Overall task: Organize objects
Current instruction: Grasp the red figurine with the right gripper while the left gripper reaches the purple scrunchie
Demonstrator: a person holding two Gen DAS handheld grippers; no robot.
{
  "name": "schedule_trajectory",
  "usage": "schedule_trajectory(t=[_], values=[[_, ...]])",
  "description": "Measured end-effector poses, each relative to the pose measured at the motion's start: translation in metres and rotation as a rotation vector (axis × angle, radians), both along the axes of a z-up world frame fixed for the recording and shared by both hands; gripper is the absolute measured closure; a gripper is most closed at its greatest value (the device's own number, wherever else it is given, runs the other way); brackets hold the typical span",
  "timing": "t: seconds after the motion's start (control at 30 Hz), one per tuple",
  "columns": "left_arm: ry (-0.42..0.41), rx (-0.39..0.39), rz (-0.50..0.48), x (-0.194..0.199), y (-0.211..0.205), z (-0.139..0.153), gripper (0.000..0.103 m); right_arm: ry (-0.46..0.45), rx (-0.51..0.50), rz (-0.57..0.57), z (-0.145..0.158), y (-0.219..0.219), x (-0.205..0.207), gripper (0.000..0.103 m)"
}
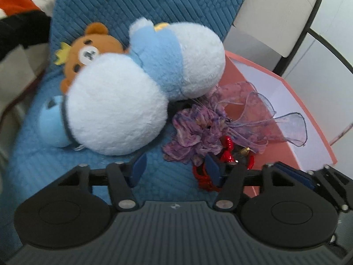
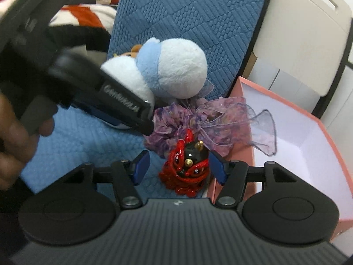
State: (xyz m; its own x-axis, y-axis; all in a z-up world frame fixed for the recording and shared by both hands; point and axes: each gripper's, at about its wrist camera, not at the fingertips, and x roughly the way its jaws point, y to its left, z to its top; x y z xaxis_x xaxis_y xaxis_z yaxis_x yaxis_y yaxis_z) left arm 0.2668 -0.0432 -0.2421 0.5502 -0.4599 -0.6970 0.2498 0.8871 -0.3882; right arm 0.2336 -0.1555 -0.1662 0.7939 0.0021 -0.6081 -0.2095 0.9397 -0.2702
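Note:
A white and light-blue plush toy lies on the blue sofa cushion, with a brown bear plush behind it. A purple fabric flower with gauze ribbon lies to its right, beside a red and black lion-head figurine. My left gripper is open and empty, just in front of the plush and flower. My right gripper is open, its fingers on either side of the figurine without closing on it. The left gripper body crosses the right wrist view at upper left.
A pink box with a white inside stands open on the right, against the cushion edge. A striped red, white and black blanket lies at the upper left. A grey chair stands behind the box.

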Motion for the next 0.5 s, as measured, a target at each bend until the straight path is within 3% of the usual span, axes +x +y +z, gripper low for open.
schedule_trajectory(t=[0.13, 0.27, 0.5], values=[[0.033, -0.053, -0.038, 0.017, -0.008, -0.011, 0.045, -0.007, -0.094, 0.009, -0.016, 0.010, 0.008, 0.042], [0.040, -0.028, -0.044, 0.029, -0.016, -0.018, 0.045, -0.033, -0.193, 0.018, -0.026, 0.017, 0.014, 0.042], [0.059, -0.031, -0.043, 0.055, -0.022, -0.033, 0.045, -0.029, -0.280, 0.013, -0.039, 0.017, 0.032, 0.042]])
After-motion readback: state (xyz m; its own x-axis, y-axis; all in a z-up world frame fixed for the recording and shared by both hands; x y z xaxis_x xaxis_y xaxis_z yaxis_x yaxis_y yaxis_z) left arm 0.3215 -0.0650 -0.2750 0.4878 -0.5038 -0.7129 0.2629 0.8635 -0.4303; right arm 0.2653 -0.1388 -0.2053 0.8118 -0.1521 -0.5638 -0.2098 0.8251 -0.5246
